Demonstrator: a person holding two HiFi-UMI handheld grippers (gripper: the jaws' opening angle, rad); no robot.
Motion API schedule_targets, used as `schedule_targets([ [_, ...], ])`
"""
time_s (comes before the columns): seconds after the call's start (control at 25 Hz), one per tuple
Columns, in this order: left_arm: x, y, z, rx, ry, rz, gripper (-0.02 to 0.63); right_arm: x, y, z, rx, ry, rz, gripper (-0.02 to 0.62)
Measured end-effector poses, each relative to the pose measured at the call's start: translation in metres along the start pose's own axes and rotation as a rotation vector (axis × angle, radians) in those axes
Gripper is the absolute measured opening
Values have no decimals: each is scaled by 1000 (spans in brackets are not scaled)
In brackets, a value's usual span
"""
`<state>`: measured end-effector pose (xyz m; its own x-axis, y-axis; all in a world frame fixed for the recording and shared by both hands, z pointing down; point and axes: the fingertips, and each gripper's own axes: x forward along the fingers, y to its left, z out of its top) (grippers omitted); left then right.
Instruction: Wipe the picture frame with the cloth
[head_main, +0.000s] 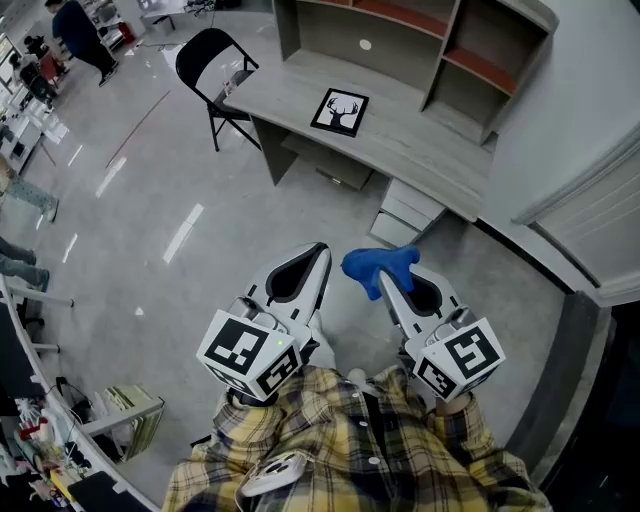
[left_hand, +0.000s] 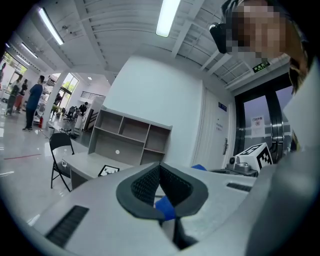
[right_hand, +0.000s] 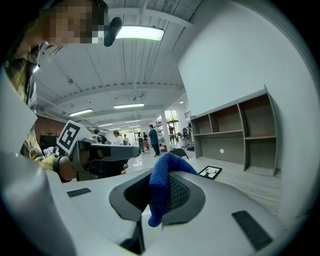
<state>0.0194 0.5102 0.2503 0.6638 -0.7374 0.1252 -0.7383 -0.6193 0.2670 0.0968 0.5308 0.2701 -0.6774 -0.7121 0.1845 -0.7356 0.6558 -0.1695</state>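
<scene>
Progress so far is only the pickup, as I read it. The right gripper (head_main: 392, 283) has its jaws closed on the blue cloth (head_main: 372, 264), which bunches out past the tips. The left gripper (head_main: 321, 250) has its jaws brought together on nothing I can name. There is a small blue patch low between its pads, but I cannot identify it.

The picture frame (head_main: 340, 112) lies flat on the desk (head_main: 430, 160), well apart from both grippers and untouched, so no wiping has begun. What remains is to close in on the desk, lower the cloth and rub the frame.

The frame shows too small for me to judge dust or smears. How much cloth sits inside the right jaws is hidden by the pads.
</scene>
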Motion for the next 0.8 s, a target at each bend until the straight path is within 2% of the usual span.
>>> schedule_targets([
  [0.2,22,74,25,19,12,-7,5,77,-15,23,13,-14,-10,41],
  [0.4,32,134,34,8,29,-14,5,132,-31,23,40,-1,-48,41],
  [0.8,84,206,33,-24,69,-23,5,196,-94,22,86,46,-130,41],
])
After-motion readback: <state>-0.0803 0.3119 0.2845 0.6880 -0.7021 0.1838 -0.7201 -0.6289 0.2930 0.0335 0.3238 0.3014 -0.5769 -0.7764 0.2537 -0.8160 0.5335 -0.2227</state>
